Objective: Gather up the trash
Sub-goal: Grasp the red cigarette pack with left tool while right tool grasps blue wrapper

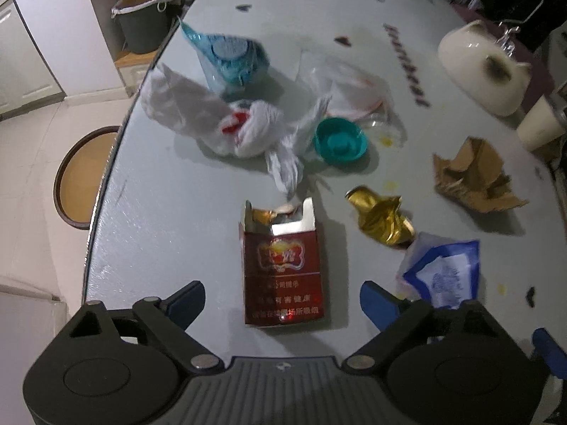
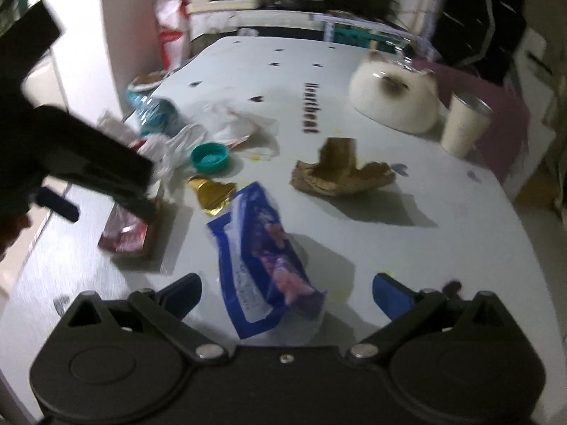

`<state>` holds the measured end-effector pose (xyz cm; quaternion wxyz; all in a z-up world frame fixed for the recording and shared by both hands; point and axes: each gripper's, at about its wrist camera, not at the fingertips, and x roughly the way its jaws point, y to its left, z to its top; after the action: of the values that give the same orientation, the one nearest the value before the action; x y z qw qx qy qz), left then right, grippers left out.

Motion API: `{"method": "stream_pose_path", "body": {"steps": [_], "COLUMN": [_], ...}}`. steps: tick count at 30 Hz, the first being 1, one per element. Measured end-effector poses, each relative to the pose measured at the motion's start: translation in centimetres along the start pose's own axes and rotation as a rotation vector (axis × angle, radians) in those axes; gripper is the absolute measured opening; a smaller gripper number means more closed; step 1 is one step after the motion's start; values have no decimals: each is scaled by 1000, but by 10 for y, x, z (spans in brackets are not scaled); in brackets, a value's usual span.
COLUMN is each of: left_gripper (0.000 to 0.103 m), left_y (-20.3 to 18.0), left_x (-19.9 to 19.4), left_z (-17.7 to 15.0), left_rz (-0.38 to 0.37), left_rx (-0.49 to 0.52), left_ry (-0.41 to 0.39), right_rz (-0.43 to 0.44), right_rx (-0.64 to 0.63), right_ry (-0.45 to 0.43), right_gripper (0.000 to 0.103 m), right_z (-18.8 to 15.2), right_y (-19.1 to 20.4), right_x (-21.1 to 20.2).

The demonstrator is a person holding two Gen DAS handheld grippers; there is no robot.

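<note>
A red cigarette pack (image 1: pixel 281 265) with its lid open lies flat on the grey table (image 1: pixel 170 212). My left gripper (image 1: pixel 283 302) is open, its blue pads either side of the pack and clear of it. A blue snack wrapper (image 2: pixel 262 255) lies between the pads of my open right gripper (image 2: pixel 287 297), untouched. Crumpled gold foil (image 1: pixel 382 219), a torn brown paper piece (image 1: pixel 475 177), a teal cap (image 1: pixel 340 138), a white plastic bag (image 1: pixel 212 117), clear plastic (image 1: pixel 354 85) and a crushed blue bottle (image 1: pixel 226 56) are scattered farther back.
An upturned cream pot (image 2: pixel 393 99) and a cream cup (image 2: pixel 464 124) stand at the table's right side. The table's curved left edge drops to a tiled floor with a round stool (image 1: pixel 85 177) and a dark lined bin (image 1: pixel 141 21).
</note>
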<state>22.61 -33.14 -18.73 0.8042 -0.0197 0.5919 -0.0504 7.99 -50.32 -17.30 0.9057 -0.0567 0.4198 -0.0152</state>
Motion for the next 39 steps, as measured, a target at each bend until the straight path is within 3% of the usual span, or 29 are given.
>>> {"method": "stream_pose_path", "body": {"steps": [5, 9, 13, 16, 18, 21, 29, 39], "left_gripper": [84, 78, 70, 57, 56, 55, 55, 55], "left_y": [-2, -1, -2, -2, 0, 5, 17, 39], "left_x": [16, 25, 30, 27, 25, 23, 0, -44], "left_z": [-1, 0, 0, 0, 1, -1, -13, -31], "left_rz": [36, 48, 54, 22, 6, -18, -50, -48], "left_rx": [-12, -28, -13, 13, 13, 16, 78, 116], "left_ry": [25, 26, 27, 1, -3, -10, -76, -180], "right_rz": [-60, -96, -190, -187, -169, -109, 48, 118], "right_rx": [-210, -372, -466, -434, -392, -279, -26, 60], "right_ry": [-5, 5, 0, 10, 13, 32, 65, 36], "right_gripper": [101, 87, 68, 57, 39, 28, 21, 21], "right_z": [-5, -15, -24, -21, -16, -5, 15, 39], "right_y": [28, 49, 57, 51, 46, 35, 13, 14], "right_x": [12, 25, 36, 36, 32, 29, 15, -11]}}
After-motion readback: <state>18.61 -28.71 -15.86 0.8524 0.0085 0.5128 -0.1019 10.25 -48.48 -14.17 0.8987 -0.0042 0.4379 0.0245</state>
